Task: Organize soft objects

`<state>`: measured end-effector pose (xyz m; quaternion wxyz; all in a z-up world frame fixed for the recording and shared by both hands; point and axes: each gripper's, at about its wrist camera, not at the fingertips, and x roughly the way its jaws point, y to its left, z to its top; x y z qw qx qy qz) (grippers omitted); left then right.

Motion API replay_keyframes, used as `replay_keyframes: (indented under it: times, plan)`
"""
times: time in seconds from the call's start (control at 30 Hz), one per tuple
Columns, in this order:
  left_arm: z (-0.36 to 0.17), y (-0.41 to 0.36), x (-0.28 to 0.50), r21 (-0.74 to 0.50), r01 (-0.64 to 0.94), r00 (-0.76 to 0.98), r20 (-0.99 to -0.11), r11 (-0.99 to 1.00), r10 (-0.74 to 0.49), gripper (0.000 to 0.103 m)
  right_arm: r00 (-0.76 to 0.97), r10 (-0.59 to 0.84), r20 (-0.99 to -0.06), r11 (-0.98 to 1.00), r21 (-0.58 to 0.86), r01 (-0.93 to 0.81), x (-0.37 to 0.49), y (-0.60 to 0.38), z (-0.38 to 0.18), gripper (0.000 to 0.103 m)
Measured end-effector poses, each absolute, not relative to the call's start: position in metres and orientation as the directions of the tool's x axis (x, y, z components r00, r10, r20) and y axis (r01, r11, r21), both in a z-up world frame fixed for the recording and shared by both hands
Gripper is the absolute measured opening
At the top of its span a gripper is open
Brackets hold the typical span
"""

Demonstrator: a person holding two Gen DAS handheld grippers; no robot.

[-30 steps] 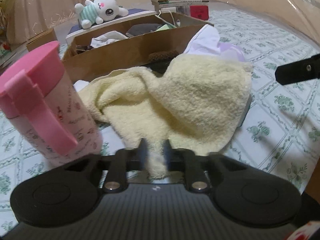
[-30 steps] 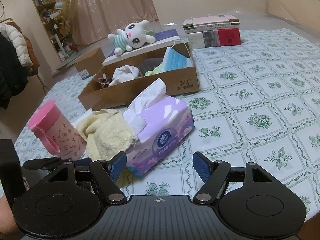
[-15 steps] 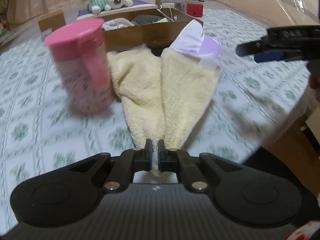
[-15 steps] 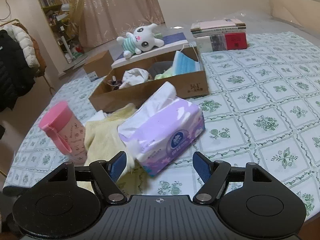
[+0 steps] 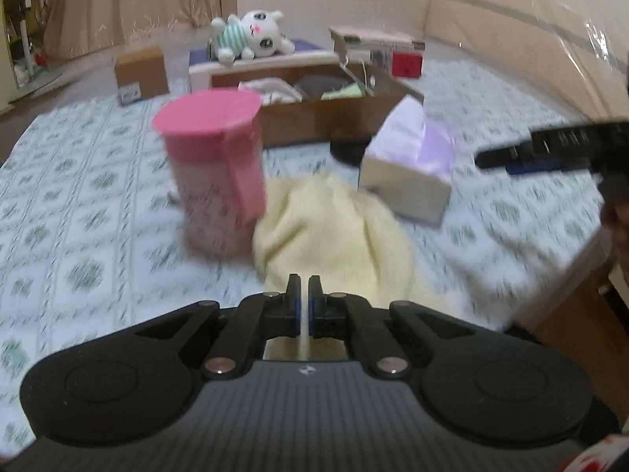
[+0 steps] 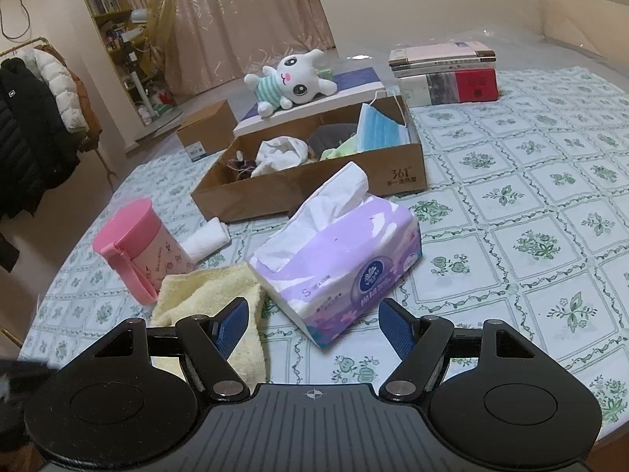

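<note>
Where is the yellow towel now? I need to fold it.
In the right wrist view the yellow towel lies low on the left, between the pink cup and the tissue pack.

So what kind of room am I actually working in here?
Most likely a lived-in home room, perhaps a bedroom or living room. A rack of hanging dark and white puffer jackets, a cluttered wooden bookshelf and long beige curtains surround the table with a green floral-patterned cloth.
</note>
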<state>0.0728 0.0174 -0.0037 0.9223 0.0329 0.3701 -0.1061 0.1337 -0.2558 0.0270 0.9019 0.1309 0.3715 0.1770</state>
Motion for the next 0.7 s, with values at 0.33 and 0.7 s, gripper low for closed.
replay_keyframes:
  times: [0.33, 0.7]
  plan:
    - [-0.031, -0.019, 0.104, 0.045, 0.322, 0.698, -0.686, 0.946, -0.205, 0.051, 0.652, 0.408, -0.639, 0.906, 0.371, -0.204, 0.136, -0.258, 0.018, 0.073]
    - [-0.051, -0.025, 0.114, 0.116, 0.351, 0.673, -0.721, 0.929, -0.164, 0.096, 0.646, 0.410, -0.644, 0.904, 0.383, -0.191, 0.139, -0.259, 0.009, 0.073]
